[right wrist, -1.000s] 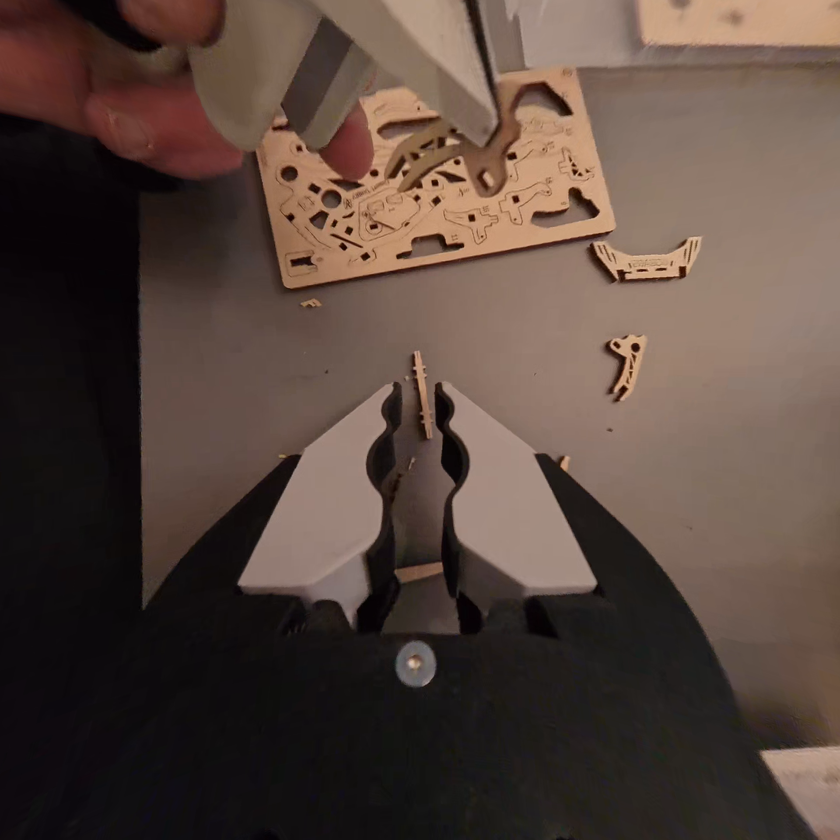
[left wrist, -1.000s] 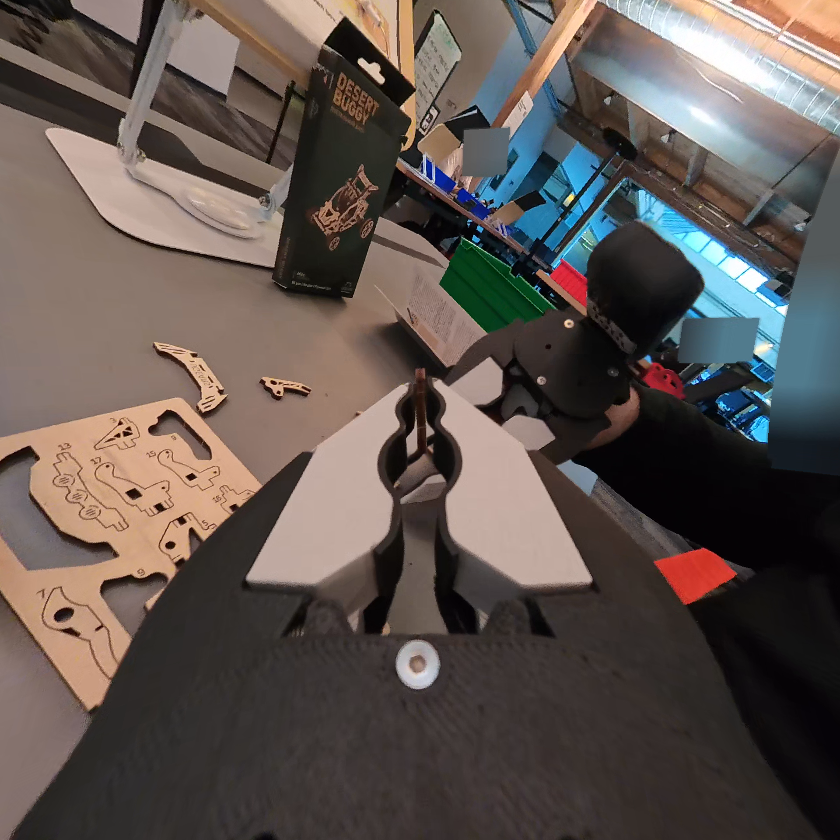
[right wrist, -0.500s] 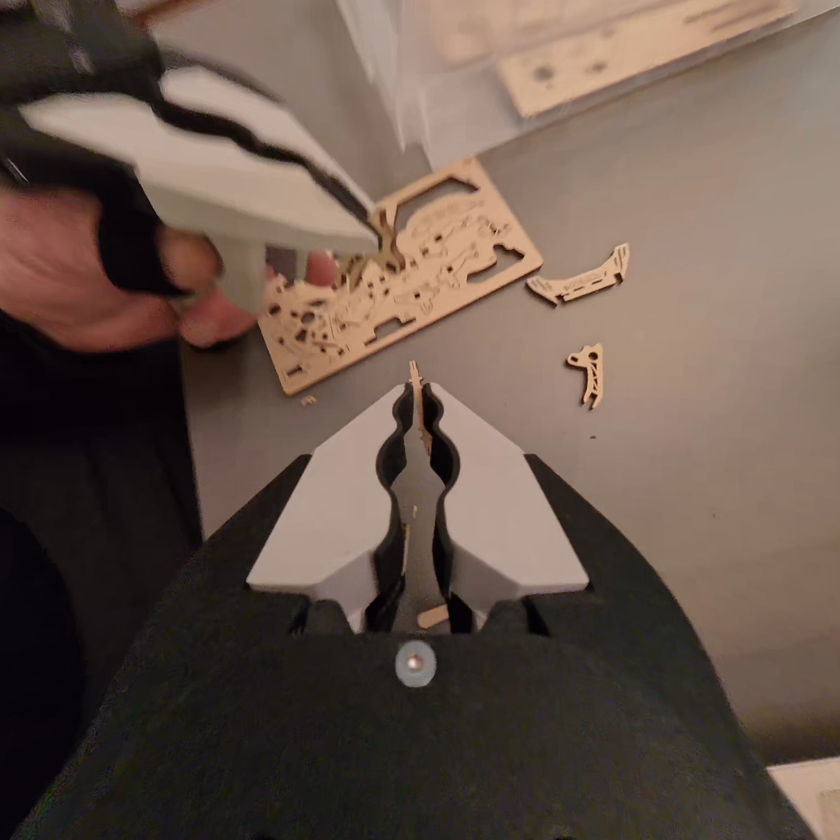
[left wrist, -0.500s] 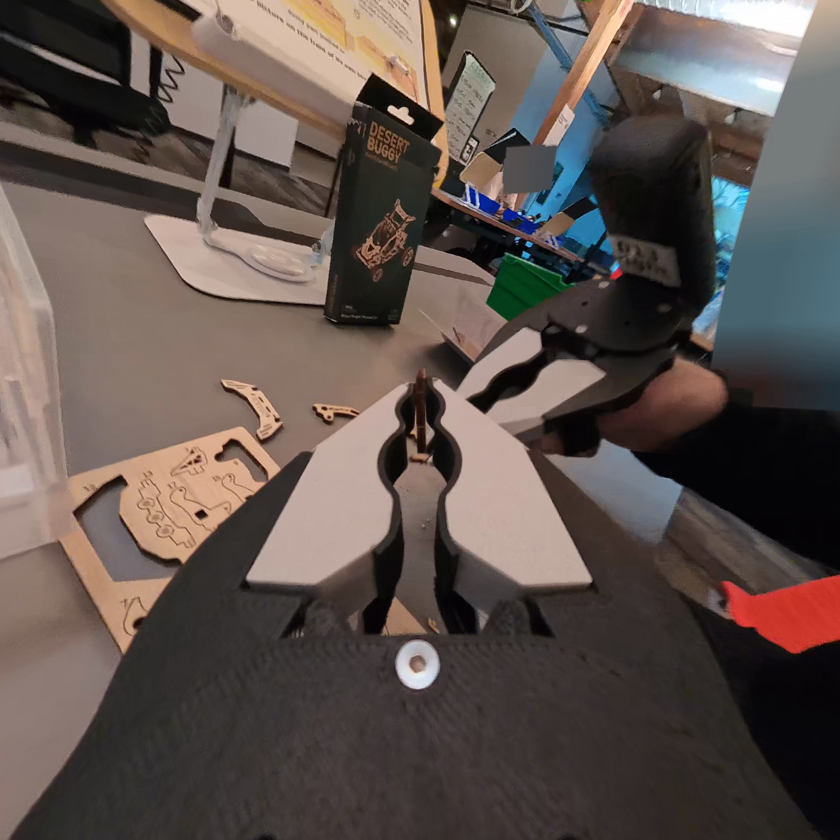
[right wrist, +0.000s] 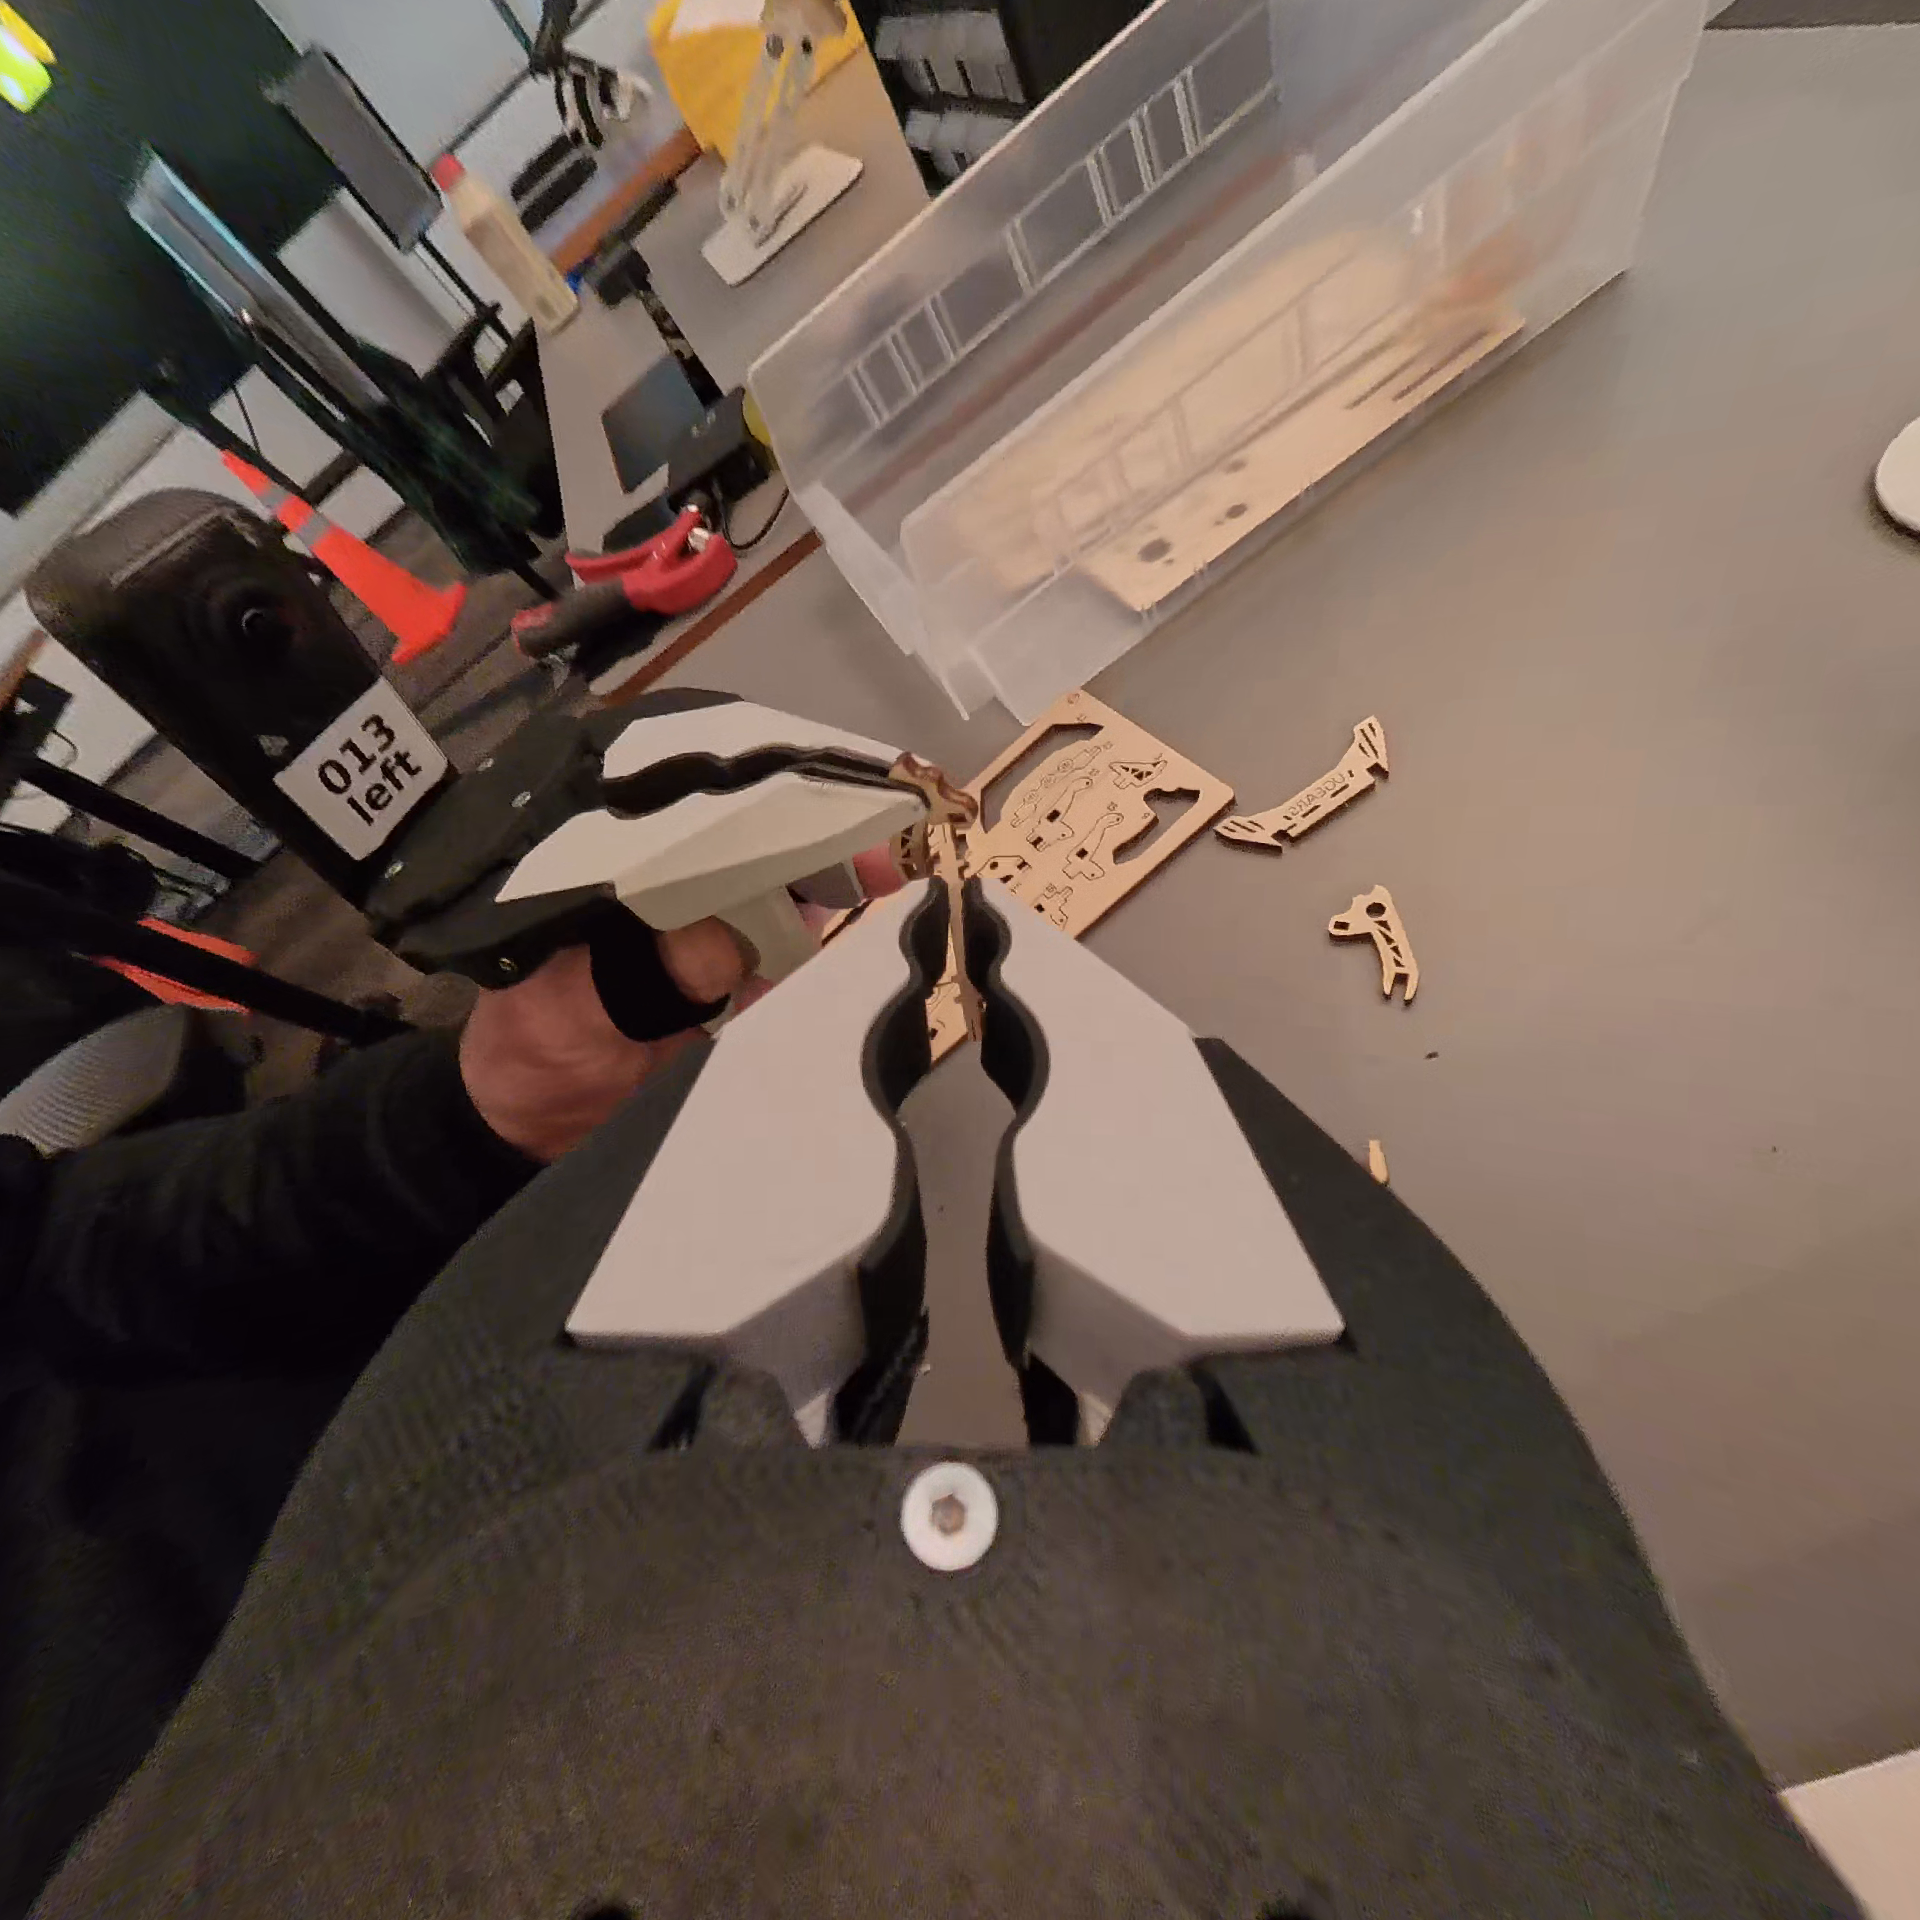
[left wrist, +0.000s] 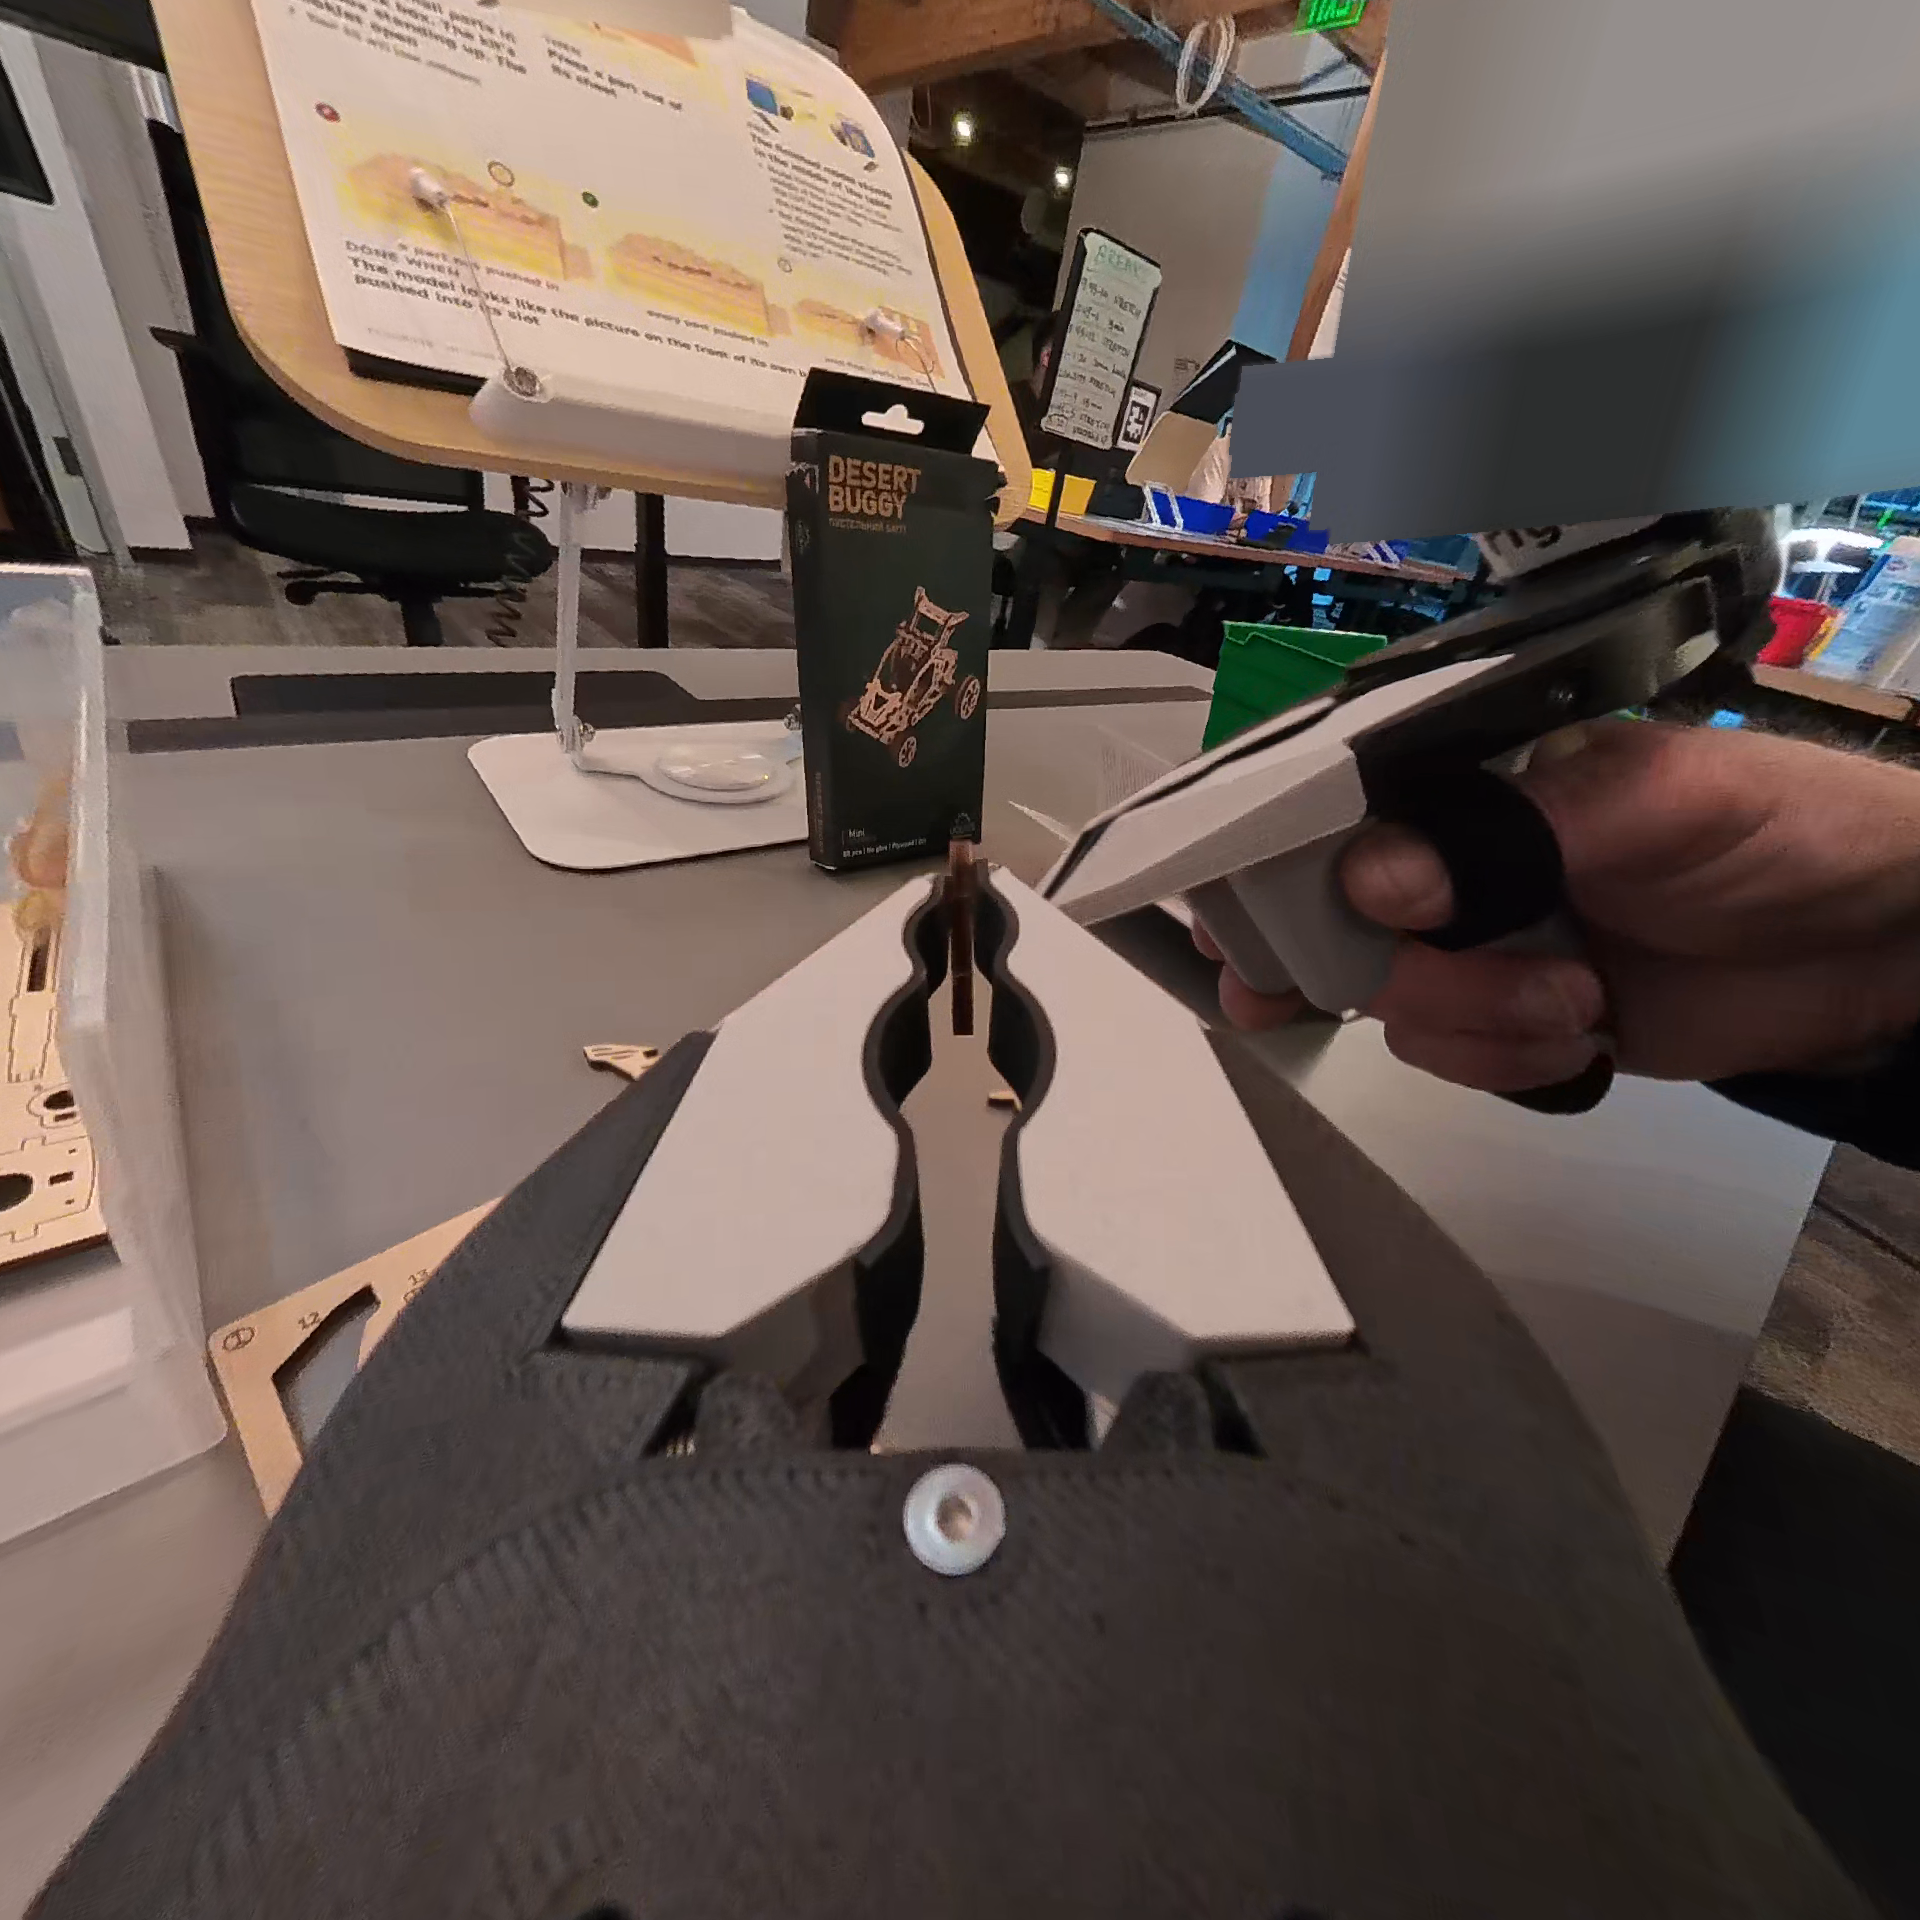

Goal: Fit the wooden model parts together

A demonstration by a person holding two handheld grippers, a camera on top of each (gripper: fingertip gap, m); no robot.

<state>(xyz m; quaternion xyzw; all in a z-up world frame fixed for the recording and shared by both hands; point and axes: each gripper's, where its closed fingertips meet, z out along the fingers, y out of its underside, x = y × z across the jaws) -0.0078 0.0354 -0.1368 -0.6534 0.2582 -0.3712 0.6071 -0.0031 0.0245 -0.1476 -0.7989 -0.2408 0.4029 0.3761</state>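
right gripper (right wrist: 954, 914) clamps one thin wooden strip (right wrist: 961, 961) edge-on | left gripper (right wrist: 909, 795) pinches one curved wooden piece (right wrist: 935, 795), tips meeting above table (right wrist: 1558, 1143) | one cut-out sheet (right wrist: 1091, 821) | two loose parts (right wrist: 1314, 800) | one clear bin (right wrist: 1195, 343)

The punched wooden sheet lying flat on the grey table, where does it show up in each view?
Left wrist view: only a corner of the wooden sheet shows, low left, beside the gripper body.
Right wrist view: the sheet lies centre, just beyond the fingertips.
Shared landmark: the clear plastic bin.
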